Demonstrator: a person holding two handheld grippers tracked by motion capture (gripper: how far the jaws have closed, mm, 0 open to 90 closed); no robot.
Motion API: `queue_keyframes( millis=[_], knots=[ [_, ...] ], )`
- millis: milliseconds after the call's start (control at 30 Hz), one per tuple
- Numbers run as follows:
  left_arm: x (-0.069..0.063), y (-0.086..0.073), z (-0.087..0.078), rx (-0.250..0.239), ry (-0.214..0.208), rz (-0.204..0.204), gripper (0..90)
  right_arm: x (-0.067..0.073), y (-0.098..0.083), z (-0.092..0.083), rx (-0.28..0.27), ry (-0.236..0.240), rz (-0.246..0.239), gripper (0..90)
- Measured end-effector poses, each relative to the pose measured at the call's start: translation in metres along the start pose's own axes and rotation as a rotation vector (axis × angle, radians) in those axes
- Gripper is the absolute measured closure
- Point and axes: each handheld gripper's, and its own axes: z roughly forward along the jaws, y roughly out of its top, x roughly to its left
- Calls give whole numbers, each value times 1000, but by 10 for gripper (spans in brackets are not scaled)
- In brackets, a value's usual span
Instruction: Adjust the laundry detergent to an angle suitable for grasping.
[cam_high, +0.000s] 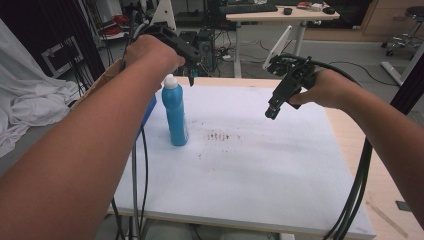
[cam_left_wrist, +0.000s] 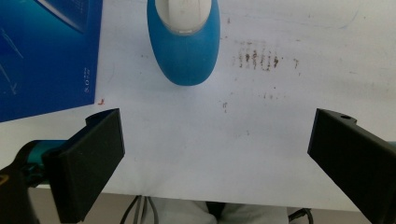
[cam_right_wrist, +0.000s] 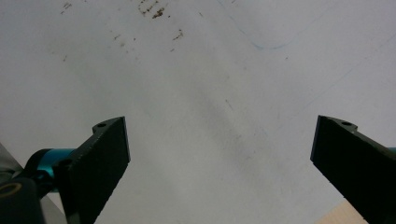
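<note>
The blue bottle (cam_high: 175, 116) with its white cap stands upright on the white board (cam_high: 260, 170), just left of a patch of brown specks (cam_high: 218, 135). The left gripper (cam_high: 190, 75) hangs just above the bottle's cap and slightly to its right, not touching it; its jaws stand wide apart with nothing between them. In the left gripper view the bottle (cam_left_wrist: 184, 44) sits ahead of the jaws, beside a blue box (cam_left_wrist: 44, 56). The right gripper (cam_high: 271, 113) hovers well to the right of the bottle, its jaws spread wide over bare board.
</note>
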Motion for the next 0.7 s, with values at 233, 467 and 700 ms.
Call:
queue_keyframes(
  millis=[233, 467, 700],
  knots=[
    [1, 3, 1, -10, 12, -7, 37, -5, -3, 0, 1, 4, 3, 36],
    [0, 3, 2, -5, 16, -4, 37, -6, -1, 1, -4, 10, 5, 36],
    [-1, 4, 2, -6, 21, -6, 37, -9, -2, 1, -11, 15, 7, 36]
  ],
)
